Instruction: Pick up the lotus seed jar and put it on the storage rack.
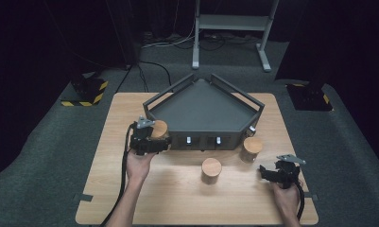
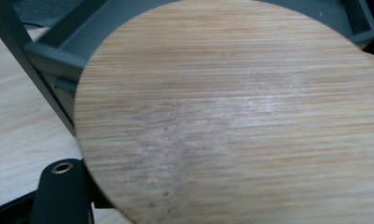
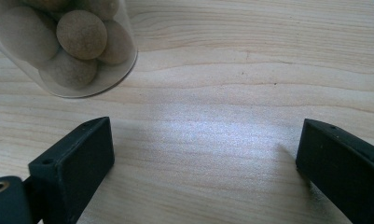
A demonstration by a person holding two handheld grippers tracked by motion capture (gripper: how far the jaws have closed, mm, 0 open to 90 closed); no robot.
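Left gripper (image 1: 155, 142) clamps one bamboo-lidded jar (image 1: 159, 128) beside the still-empty grey tray (image 1: 203, 111), two jars (image 1: 211, 170) wait, right gripper (image 1: 272, 174) gapes empty.

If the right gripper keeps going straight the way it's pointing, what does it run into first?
Most likely the bare table. The right gripper is open and angled down at the wood, with nothing between its fingers. The clear jar of balls sits off to one side of that line, though depth is hard to judge.
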